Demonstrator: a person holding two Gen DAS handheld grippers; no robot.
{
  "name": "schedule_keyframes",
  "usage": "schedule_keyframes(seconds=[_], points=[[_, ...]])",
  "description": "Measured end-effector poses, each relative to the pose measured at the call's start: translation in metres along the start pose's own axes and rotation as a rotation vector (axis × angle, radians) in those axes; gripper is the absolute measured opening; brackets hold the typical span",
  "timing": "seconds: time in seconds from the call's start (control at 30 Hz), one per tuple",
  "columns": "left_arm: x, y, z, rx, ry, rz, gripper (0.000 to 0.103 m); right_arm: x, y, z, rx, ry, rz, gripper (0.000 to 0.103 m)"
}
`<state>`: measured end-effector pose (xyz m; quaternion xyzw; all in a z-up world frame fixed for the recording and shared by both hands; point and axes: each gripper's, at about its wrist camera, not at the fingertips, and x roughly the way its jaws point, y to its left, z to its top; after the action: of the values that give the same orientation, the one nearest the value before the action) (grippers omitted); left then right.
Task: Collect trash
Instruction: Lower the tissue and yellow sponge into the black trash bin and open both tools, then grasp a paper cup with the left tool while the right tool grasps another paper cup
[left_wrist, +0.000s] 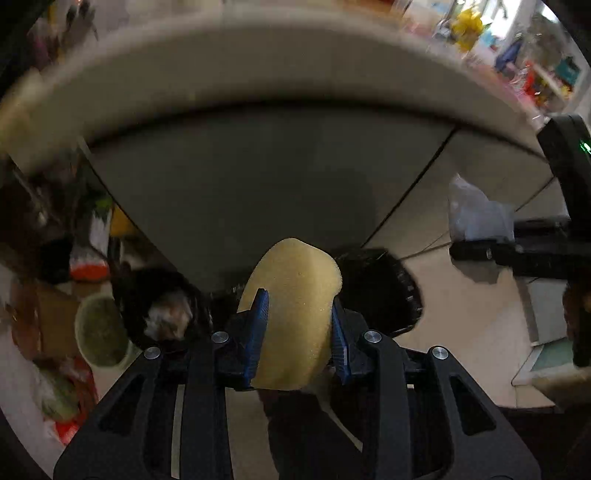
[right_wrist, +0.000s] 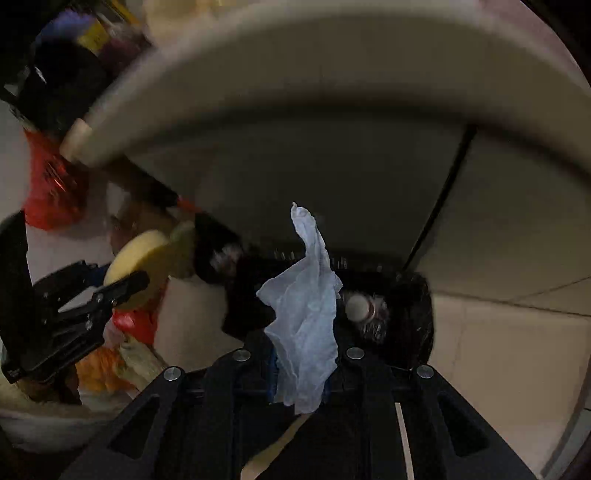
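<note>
My left gripper (left_wrist: 300, 334) is shut on a yellow sponge (left_wrist: 295, 295), squeezed between its blue pads. It hangs over the floor, above a black-lined trash bin (left_wrist: 380, 291). From the right wrist view the sponge (right_wrist: 142, 254) and left gripper (right_wrist: 125, 291) appear at the left. My right gripper (right_wrist: 301, 376) is shut on a crumpled white tissue (right_wrist: 306, 314) that stands up from its jaws. Below it lies the black bin (right_wrist: 402, 314) with a can-like item (right_wrist: 360, 308) inside. The tissue (left_wrist: 476, 218) and right gripper (left_wrist: 517, 251) show at the right of the left wrist view.
A pale round table edge (left_wrist: 258, 70) arcs overhead, with tiled floor (right_wrist: 498, 332) below. A second dark bin with scraps (left_wrist: 162, 314), a green bowl (left_wrist: 99, 332) and red bags (right_wrist: 51, 188) crowd the left side. Colourful clutter (left_wrist: 517, 55) sits far right.
</note>
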<state>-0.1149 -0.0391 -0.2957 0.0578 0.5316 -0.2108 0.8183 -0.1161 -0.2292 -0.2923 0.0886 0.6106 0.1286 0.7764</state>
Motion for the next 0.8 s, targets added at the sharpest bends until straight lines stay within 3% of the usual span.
schedule_keyframes(seconds=[0.13, 0.17, 0.2, 0.27, 0.3, 0.4, 0.57, 0.73, 0.8], points=[[0.07, 0.008, -0.011, -0.045, 0.06, 0.005, 0.032, 0.072, -0.014, -0.005, 0.007, 0.036, -0.036, 0.018], [0.089, 0.009, -0.015, -0.049, 0.079, 0.012, 0.034, 0.093, -0.019, -0.006, 0.013, 0.042, -0.049, 0.023], [0.096, 0.01, -0.019, -0.053, 0.086, 0.024, 0.039, 0.104, -0.022, -0.007, 0.019, 0.051, -0.051, 0.034], [0.108, 0.012, -0.025, -0.061, 0.099, 0.056, 0.084, 0.12, -0.03, -0.008, 0.051, 0.068, -0.063, 0.095], [0.108, 0.014, -0.029, -0.066, 0.097, 0.072, 0.088, 0.121, -0.032, -0.009, 0.057, 0.056, -0.083, 0.099], [0.102, 0.019, -0.028, -0.064, 0.087, 0.068, 0.089, 0.111, -0.034, -0.009, 0.038, 0.033, -0.143, 0.098], [0.064, 0.014, -0.019, -0.02, 0.054, 0.034, 0.091, 0.059, -0.032, -0.003, 0.05, -0.019, -0.135, 0.098], [-0.043, 0.017, 0.01, -0.006, -0.075, 0.013, 0.091, -0.053, -0.006, 0.007, 0.024, -0.148, -0.075, 0.098], [-0.091, 0.02, 0.026, -0.013, -0.17, 0.027, 0.093, -0.113, 0.014, 0.023, -0.005, -0.272, -0.032, 0.098]])
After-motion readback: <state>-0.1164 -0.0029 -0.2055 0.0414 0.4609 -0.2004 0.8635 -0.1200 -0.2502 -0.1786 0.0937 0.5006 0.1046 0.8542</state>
